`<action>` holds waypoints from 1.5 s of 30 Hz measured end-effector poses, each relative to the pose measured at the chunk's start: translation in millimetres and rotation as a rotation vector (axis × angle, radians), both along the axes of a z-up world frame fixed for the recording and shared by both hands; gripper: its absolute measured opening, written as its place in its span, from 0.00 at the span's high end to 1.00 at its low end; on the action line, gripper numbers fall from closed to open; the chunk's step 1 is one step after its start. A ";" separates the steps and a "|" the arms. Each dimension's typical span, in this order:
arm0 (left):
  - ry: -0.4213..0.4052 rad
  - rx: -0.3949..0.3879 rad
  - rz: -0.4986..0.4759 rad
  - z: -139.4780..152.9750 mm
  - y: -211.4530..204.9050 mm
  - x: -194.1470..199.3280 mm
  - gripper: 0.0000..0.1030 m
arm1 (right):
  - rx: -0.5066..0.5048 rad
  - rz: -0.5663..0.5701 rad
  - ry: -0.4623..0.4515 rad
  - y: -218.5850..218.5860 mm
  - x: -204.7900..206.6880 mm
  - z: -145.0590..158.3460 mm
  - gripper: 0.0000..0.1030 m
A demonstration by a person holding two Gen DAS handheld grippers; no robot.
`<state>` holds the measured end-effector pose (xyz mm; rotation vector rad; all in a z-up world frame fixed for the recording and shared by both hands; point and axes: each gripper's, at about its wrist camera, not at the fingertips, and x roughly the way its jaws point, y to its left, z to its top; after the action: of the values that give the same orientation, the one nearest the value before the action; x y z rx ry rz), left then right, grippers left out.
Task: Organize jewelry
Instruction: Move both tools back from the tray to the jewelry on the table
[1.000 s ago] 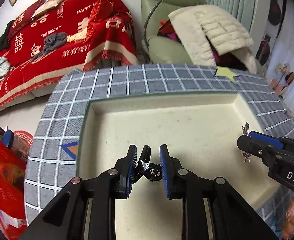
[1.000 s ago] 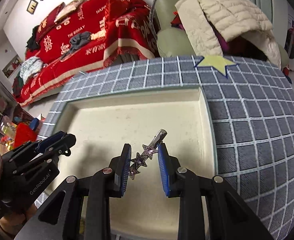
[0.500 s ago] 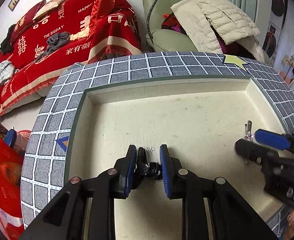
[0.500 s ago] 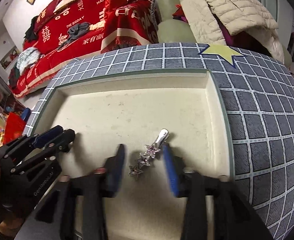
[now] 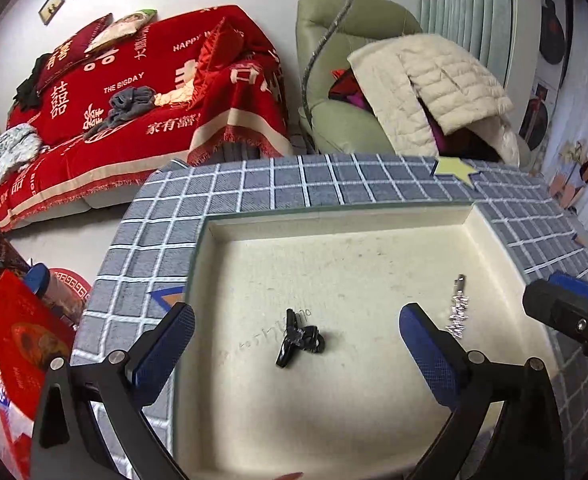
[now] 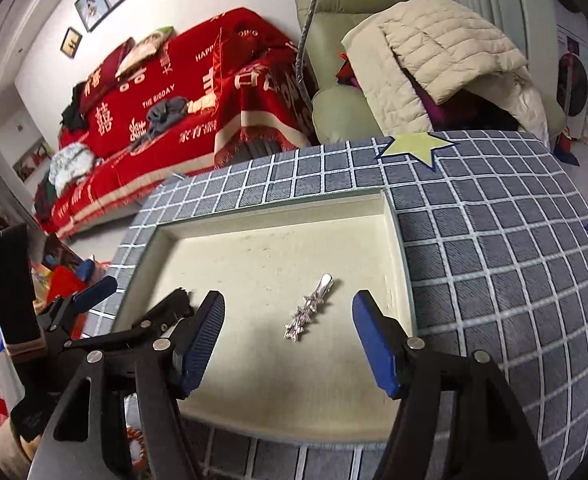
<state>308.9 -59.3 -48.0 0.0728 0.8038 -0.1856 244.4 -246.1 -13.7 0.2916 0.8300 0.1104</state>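
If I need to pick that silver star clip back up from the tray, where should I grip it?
Probably across the star-studded middle of the silver star clip, coming from above with one pad on each long side. It lies flat on the tray, too thin to pinch endwise.

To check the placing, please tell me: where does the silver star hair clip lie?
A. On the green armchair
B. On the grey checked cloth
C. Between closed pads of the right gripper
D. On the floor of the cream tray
D: the silver star hair clip lies flat on the cream tray, free of the opening right gripper.
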 end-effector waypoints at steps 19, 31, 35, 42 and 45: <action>-0.010 0.027 0.013 8.8 70.2 -133.2 0.00 | 0.063 -0.052 -0.019 -8.3 -127.3 0.5 0.00; 0.114 0.005 0.109 -34.8 93.2 -166.1 0.00 | -0.015 -0.126 0.111 -24.7 -189.7 -44.6 0.00; 0.114 0.001 0.126 -36.2 98.8 -168.7 0.00 | -0.035 -0.157 0.138 -33.4 -201.5 -54.1 0.00; 0.146 -0.030 0.138 -41.9 103.6 -158.2 0.00 | -0.075 -0.161 0.164 -36.9 -213.0 -63.7 0.00; 0.159 -0.030 0.135 -46.7 102.9 -152.6 0.00 | -0.095 -0.154 0.161 -34.8 -213.1 -64.3 0.03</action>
<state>156.3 43.6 -94.7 -0.0249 0.9610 -0.0761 31.3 -280.9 -78.0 0.2768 0.9657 -0.0975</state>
